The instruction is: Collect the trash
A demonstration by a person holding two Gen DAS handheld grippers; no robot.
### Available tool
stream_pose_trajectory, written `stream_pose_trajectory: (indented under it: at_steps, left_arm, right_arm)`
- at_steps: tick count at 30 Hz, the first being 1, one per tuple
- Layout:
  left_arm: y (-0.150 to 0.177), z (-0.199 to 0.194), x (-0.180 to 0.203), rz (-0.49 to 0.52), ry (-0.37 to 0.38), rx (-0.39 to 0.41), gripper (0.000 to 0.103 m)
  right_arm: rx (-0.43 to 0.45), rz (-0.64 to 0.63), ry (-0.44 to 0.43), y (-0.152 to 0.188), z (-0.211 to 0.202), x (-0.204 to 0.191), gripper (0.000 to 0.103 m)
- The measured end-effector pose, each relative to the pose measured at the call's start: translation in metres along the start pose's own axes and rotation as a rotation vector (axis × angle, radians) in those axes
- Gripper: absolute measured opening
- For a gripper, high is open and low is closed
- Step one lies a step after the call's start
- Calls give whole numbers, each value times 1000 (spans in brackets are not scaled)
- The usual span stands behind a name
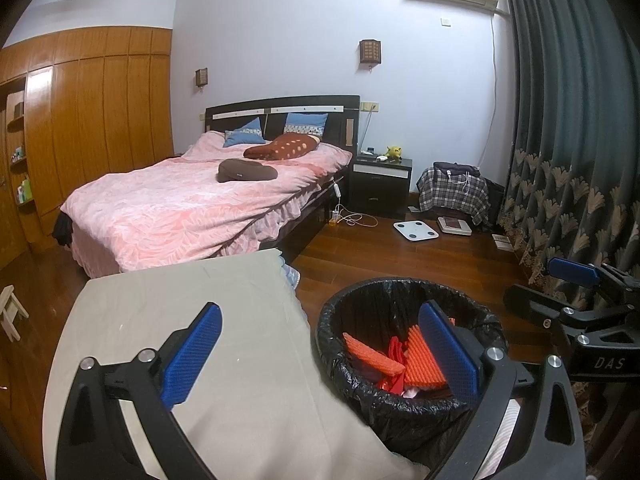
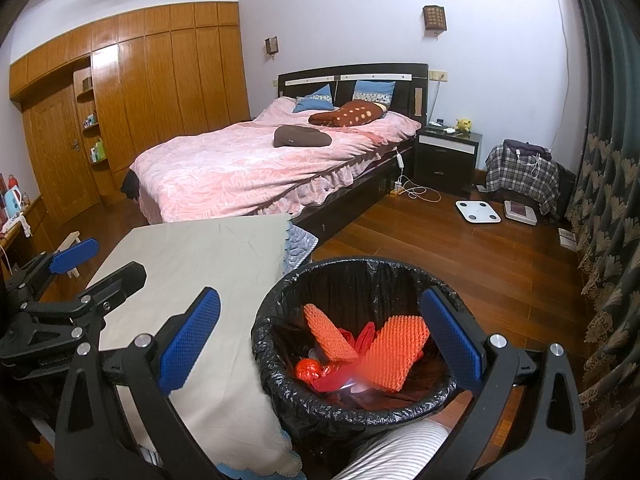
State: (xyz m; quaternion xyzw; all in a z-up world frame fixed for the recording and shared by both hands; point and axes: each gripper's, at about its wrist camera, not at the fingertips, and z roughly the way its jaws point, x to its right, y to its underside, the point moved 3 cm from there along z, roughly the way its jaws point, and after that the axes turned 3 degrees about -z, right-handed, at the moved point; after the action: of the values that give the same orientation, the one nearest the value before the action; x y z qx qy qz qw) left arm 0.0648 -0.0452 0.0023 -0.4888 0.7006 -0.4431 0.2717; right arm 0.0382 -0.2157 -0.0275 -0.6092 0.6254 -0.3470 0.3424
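Trash bin (image 2: 352, 344) holds orange foam (image 2: 394, 354); only right view shows red bag (image 2: 310, 370); both tongs (image 1: 320, 354) (image 2: 320, 338) gape empty.

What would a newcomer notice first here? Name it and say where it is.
First the bin with its black liner, low in the foreground beside the cloth-covered table, orange foam pieces inside. Both the left gripper and right gripper hang open. Behind stands the pink bed.

Fingers (image 2: 188, 344): blue plastic pads, rough dimpled texture, on matt black frames with bright metal bolts. Between fingers: bin liner (image 2: 360, 404), glossy crinkled black plastic; orange foam netting (image 2: 396, 352), ribbed. Table (image 2: 192, 264) under left finger: matt beige cloth. Beyond: floor (image 2: 460, 248), glossy wood.
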Motion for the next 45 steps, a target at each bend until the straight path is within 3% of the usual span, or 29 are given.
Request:
stream_pose_trajectory:
  at_steps: [45]
  left_arm:
    - [-2, -1, -1, -3, -1, -3, 97]
  right_arm:
    - [-5, 1, -2, 1, 1, -3, 98]
